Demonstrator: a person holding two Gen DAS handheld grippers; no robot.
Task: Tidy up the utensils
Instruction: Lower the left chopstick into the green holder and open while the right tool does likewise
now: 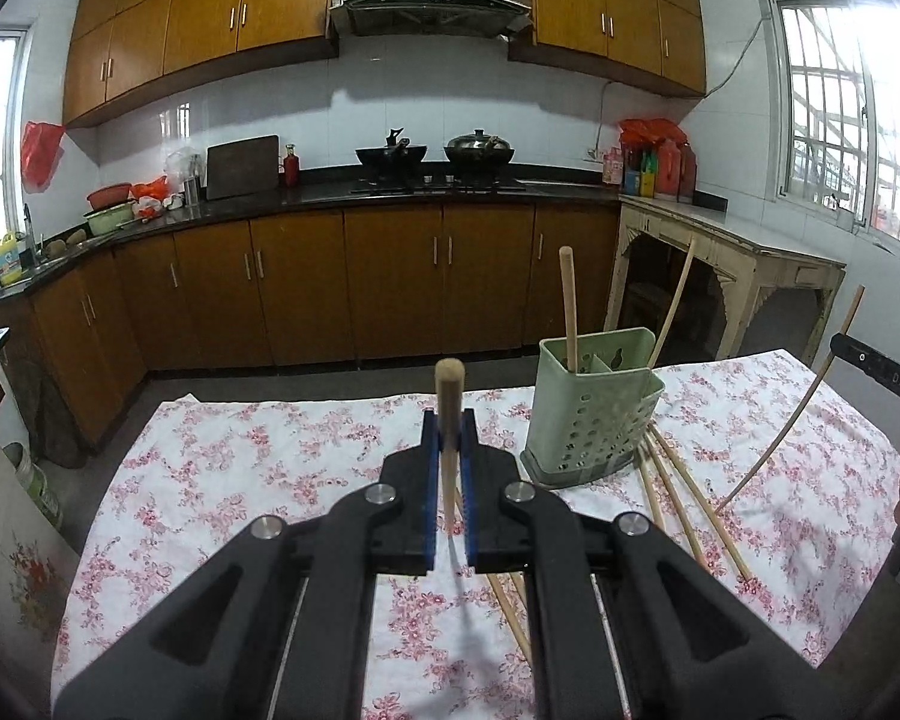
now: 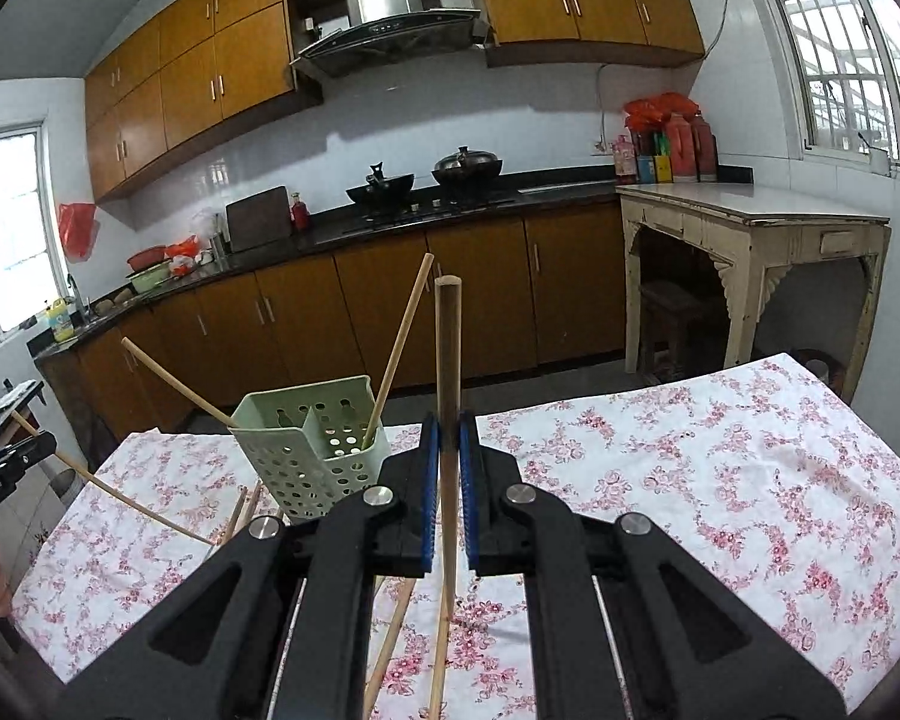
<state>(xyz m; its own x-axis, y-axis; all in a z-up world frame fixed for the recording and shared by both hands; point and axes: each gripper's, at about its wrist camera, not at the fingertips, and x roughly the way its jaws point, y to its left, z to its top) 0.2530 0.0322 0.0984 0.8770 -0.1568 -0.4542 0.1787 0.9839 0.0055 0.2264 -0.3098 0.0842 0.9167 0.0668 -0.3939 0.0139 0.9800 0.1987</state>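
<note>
On the cloth-covered worktop point(image 1: 258, 480) the perforated holder point(image 1: 588, 420) stands with chopsticks upright in it, loose chopsticks point(image 1: 684, 498) lying just beside its base, each claw clamped on one chopstick, the kitchen counter point(image 1: 330, 198) behind.

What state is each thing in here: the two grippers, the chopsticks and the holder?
Left gripper: jaws shut on a chopstick.
Right gripper: jaws shut on a darker chopstick.
Green holder: upright on the tablecloth, two chopsticks inside.
Loose chopsticks: lying beside the holder.
</note>
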